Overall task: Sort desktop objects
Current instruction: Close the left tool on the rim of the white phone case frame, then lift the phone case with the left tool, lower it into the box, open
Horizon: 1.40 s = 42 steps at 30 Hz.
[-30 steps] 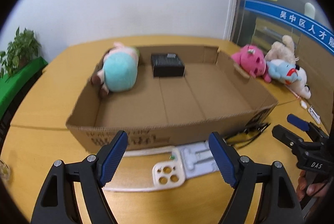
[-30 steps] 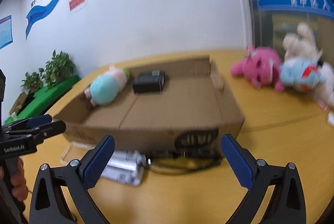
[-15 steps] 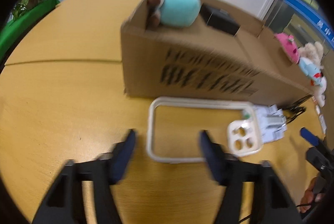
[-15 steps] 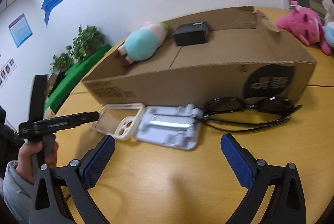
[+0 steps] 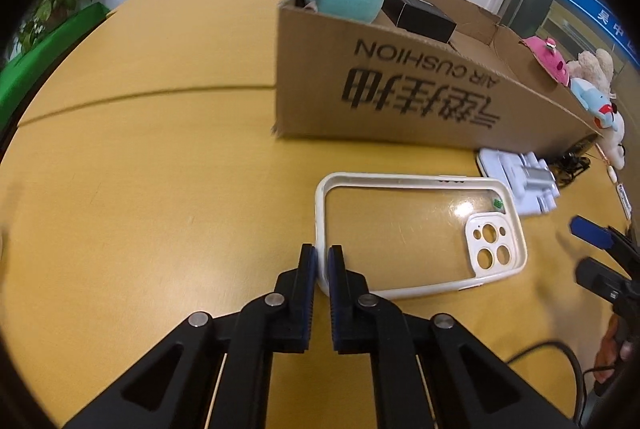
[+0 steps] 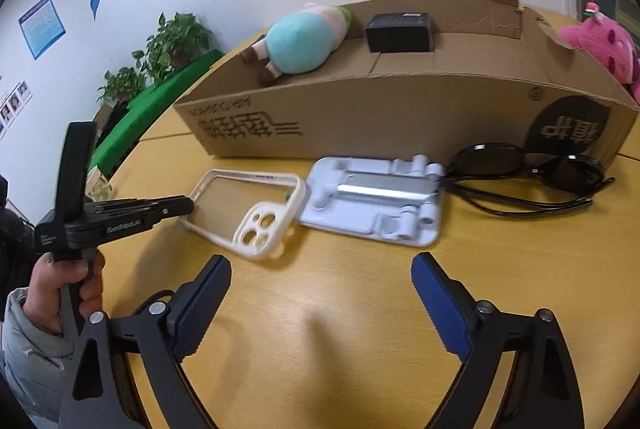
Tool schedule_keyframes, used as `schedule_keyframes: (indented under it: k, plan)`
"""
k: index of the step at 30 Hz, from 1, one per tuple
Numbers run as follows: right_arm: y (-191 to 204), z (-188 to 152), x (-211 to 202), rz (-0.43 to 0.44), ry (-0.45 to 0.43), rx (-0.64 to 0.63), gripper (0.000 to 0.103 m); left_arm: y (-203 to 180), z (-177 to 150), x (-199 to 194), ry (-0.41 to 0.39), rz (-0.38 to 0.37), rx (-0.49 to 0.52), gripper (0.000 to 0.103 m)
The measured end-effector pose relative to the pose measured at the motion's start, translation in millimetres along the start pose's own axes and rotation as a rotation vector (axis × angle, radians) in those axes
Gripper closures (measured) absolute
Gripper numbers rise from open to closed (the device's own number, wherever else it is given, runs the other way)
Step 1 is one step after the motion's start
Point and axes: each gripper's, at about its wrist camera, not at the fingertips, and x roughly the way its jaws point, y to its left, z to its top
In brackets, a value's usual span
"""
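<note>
We count one cardboard box (image 6: 400,109), four plush toys, one black box (image 6: 399,33), one phone case (image 5: 420,233), one white holder (image 6: 376,201), and one pair of sunglasses (image 6: 524,173).

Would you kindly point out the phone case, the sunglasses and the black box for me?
phone case (image 5: 416,229), left wrist view, on its clear back panel.
sunglasses (image 6: 486,161), right wrist view, on one dark lens.
black box (image 6: 400,33), right wrist view, on its front face, inside the cardboard box (image 6: 400,109).
</note>
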Motion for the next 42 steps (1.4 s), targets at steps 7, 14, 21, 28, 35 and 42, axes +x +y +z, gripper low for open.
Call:
schedule_keyframes:
  k: [7,14,21,28,35,42]
  plan:
    - [37,-5,37,-0.008,0.088,-0.086,0.049,-11,-20,-11,0.008,-0.008,0.001,0.097]
    - [47,-10,40,-0.127,0.099,-0.171,0.083,-18,-21,-13,-0.006,-0.053,-0.006,0.098]
    - [25,-7,17,-0.118,0.024,-0.103,0.092,-41,-9,-39,-0.084,-0.096,0.052,0.098]
    - [23,37,-43,-0.143,-0.176,-0.128,0.092,-63,41,-82,-0.256,-0.135,0.091,0.098]
    - [26,117,-81,-0.166,-0.33,-0.194,0.092,-77,115,-105,-0.374,-0.14,0.119,0.098]
    - [28,197,-46,-0.137,-0.261,-0.271,0.092,-65,184,-75,-0.317,-0.027,0.086,0.098]
